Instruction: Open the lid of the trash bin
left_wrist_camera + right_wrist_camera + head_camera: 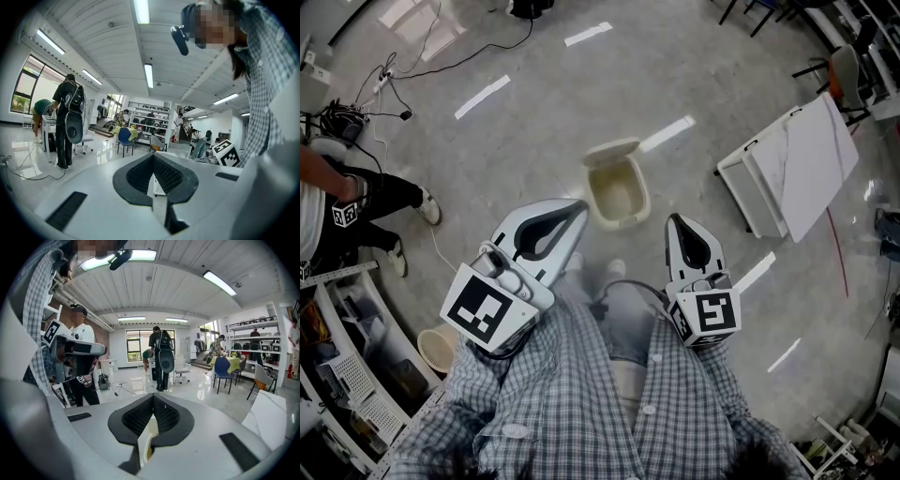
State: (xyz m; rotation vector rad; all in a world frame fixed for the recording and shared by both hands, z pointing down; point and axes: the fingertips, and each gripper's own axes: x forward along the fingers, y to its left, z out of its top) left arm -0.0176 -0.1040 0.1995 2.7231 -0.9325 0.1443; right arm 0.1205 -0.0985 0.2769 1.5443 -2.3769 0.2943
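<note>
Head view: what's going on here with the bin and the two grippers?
A person stands over a cream trash bin on the floor, with a gripper in each hand. The bin's lid is already tipped back, so the inside shows. The left gripper and right gripper are both shut on nothing. They are held up near the person's body, apart from the bin.

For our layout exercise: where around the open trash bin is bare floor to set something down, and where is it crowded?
Bare floor lies beyond the trash bin, up to the cables, and between the bin and the white panel. Crowded: left, by the standing person and shelves.
</note>
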